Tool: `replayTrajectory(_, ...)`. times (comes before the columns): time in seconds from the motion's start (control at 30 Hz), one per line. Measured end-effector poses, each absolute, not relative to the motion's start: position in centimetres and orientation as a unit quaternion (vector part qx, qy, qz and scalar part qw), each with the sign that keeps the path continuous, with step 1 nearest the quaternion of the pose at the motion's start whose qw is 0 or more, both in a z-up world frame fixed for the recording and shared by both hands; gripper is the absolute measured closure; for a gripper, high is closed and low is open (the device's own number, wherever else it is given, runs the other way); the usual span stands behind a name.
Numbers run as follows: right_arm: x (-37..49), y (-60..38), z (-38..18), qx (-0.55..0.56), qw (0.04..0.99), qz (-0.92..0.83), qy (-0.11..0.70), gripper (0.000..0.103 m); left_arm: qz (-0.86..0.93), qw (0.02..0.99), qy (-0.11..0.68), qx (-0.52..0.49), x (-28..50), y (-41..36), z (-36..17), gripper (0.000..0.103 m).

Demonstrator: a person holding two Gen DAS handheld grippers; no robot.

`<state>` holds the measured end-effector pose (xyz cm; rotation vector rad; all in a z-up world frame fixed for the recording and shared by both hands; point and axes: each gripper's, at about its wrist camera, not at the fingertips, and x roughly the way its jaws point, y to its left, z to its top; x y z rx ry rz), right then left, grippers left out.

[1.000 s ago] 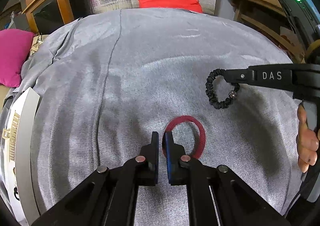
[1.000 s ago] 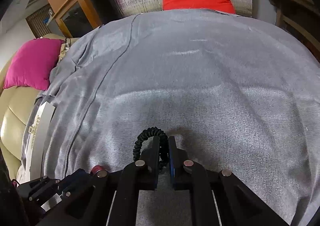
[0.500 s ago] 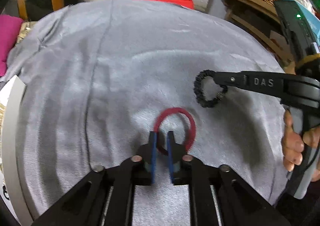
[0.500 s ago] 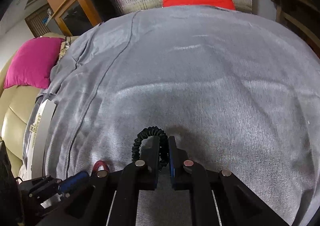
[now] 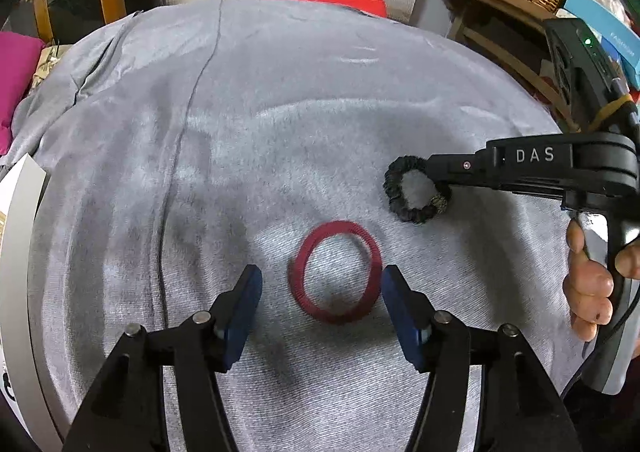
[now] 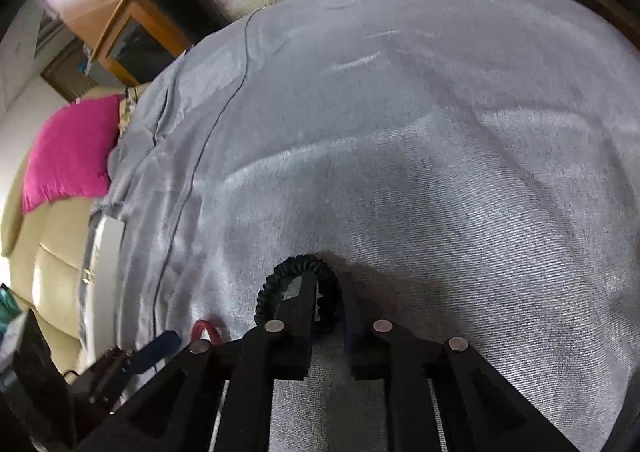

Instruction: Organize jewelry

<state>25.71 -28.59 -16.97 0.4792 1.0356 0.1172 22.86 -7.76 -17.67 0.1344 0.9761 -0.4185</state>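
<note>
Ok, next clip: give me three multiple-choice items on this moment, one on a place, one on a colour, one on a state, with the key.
1. Where is the red bracelet?
A. Flat on the grey cloth, between the left gripper's fingers
B. In the wicker basket
C. On the red cushion

2. What colour is the bracelet at the right gripper?
A. Pink
B. Black
C. Silver

3. What state is the left gripper in?
A. Shut on the red bracelet
B. Shut on nothing
C. Open

Key:
1 A: the ring lies on the cloth, its fingers set either side and apart from it.
2 B: the black bracelet is a dark braided loop at the right gripper's tip.
3 C: the blue pads stand wide apart.
</note>
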Motion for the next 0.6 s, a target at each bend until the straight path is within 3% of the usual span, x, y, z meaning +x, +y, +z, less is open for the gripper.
replayTrajectory(0.27,26.3,-27.1,-17.2,0.200,0.845,0.059,0.493,0.086,-0.193,0.858,0.469,0.086,22.9,-8.5,-18.5,0.038)
replayTrajectory(0.33,26.4,-26.4,-17.2,0.174,0.854,0.053,0.488,0.085,-0.194,0.858,0.467,0.088,22.8,-8.7,-18.8,0.055)
replayTrajectory(0.47,26.1,-25.5,-16.9,0.130,0.867,0.042,0.479,0.093,-0.200,0.862,0.456,0.096,22.4,-9.0,-18.6,0.084)
replayTrajectory(0.6,25.9,-25.9,-16.5,0.133,0.871,0.032,0.471,0.093,-0.187,0.870,0.445,0.099,22.5,-8.8,-18.2,0.093)
